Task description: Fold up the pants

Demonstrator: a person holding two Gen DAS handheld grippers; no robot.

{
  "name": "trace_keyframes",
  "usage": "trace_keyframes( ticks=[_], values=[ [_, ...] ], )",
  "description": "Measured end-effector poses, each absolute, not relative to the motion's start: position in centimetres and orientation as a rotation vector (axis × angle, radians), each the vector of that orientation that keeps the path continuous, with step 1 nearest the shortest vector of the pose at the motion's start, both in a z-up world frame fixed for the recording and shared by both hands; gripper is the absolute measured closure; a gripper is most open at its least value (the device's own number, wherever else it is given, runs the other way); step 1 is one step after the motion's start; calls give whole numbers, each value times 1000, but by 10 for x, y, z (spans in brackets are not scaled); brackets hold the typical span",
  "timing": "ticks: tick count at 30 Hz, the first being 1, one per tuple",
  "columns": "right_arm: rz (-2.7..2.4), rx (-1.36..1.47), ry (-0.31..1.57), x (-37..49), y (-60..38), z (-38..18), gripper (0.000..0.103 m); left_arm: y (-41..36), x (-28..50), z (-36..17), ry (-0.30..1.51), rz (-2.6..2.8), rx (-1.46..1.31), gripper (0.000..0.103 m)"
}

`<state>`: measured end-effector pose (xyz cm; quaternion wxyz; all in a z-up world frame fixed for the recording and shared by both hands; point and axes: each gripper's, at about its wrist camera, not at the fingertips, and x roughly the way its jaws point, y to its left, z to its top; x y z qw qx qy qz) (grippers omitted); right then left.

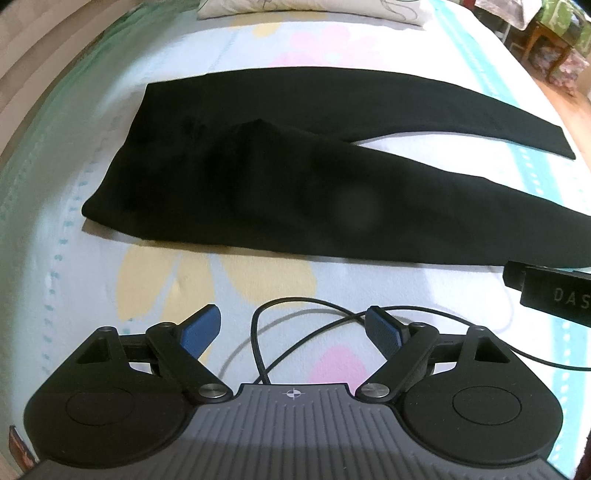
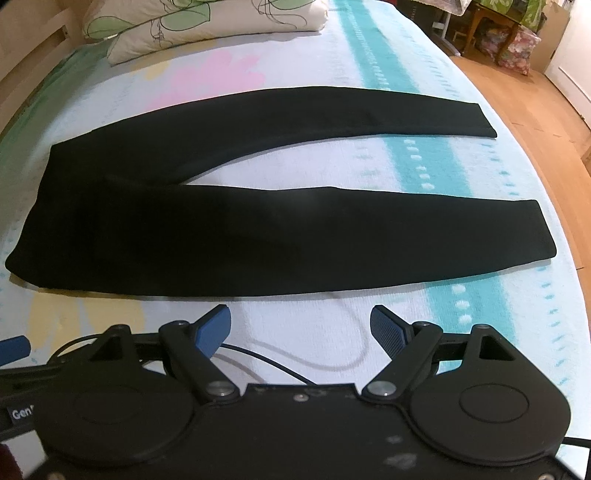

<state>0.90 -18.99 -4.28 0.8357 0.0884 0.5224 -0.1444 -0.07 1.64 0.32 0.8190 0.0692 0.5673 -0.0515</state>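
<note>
Black pants (image 1: pixel 258 177) lie flat on the bed, waistband at the left and both legs spread out to the right in a V. The right wrist view shows the whole pants (image 2: pixel 258 236), with both hems near the bed's right edge. My left gripper (image 1: pixel 293 328) stands open just in front of the near edge of the waist part, nothing between its blue pads. My right gripper (image 2: pixel 301 328) is open too, in front of the near leg and not touching it. The body of the right gripper shows at the right edge of the left wrist view.
The bedsheet (image 2: pixel 388 173) is white with teal stripes and pastel flowers. Pillows (image 2: pixel 207 26) lie at the far end. Black cables (image 1: pixel 266 343) loop on the sheet under the grippers. A wooden floor (image 2: pixel 535 103) and furniture lie beyond the bed's right edge.
</note>
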Motion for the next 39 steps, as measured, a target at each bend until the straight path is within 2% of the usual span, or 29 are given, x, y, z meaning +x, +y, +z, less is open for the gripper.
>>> trace_keyframes(
  ticks=[4, 9, 19, 27, 39],
  values=[
    [-307, 180, 1109, 11, -187, -42, 16, 24, 1, 1, 1225, -102, 125, 24],
    [-306, 166, 1112, 14, -186, -41, 16, 29, -1, 2, 1224, -107, 107, 26],
    [-297, 159, 1083, 12, -185, -34, 16, 36, -7, 4, 1208, -124, 100, 26],
    [-276, 214, 979, -1, -193, -21, 16, 36, -7, 11, 1179, -119, 100, 26],
    [-240, 194, 1184, 25, -185, -59, 16, 42, 4, -7, 1283, -72, 155, 26]
  ],
)
